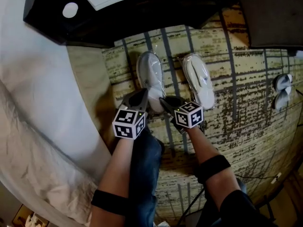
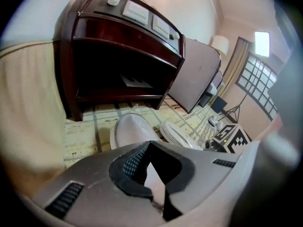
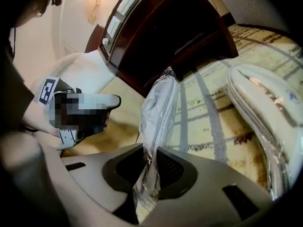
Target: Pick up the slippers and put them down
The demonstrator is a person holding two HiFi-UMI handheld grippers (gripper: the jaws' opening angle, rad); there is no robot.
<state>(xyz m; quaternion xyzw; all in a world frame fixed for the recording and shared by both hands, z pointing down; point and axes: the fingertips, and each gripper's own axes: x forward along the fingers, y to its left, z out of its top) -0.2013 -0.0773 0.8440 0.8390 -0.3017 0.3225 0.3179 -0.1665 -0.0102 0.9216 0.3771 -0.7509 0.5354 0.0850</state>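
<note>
The right hand-held gripper (image 1: 168, 102) has its jaws pressed together on the heel end of the first slipper (image 1: 150, 74), pinching the clear plastic wrap and the white edge inside it. In the right gripper view the right hand-held gripper (image 3: 149, 174) has this slipper (image 3: 158, 112) standing on its edge straight ahead of the jaws, toe pointing away toward the dark nightstand (image 3: 180, 41). The second slipper (image 3: 265, 108), also white and wrapped, lies flat on the striped carpet (image 3: 208, 112) to that gripper's right, apart from the first.

The left hand-held gripper (image 1: 137, 97) sits just to the left of the first slipper's heel. Its own view shows its jaws (image 2: 154, 171) a little apart, with only a pale patch in the narrow gap; nothing is clearly clamped there. Ahead of it lie the first slipper (image 2: 132, 131) and, further right, the second slipper (image 2: 175, 135), with the nightstand (image 2: 123, 56) beyond and the bed (image 1: 38, 103) to its left.
</note>
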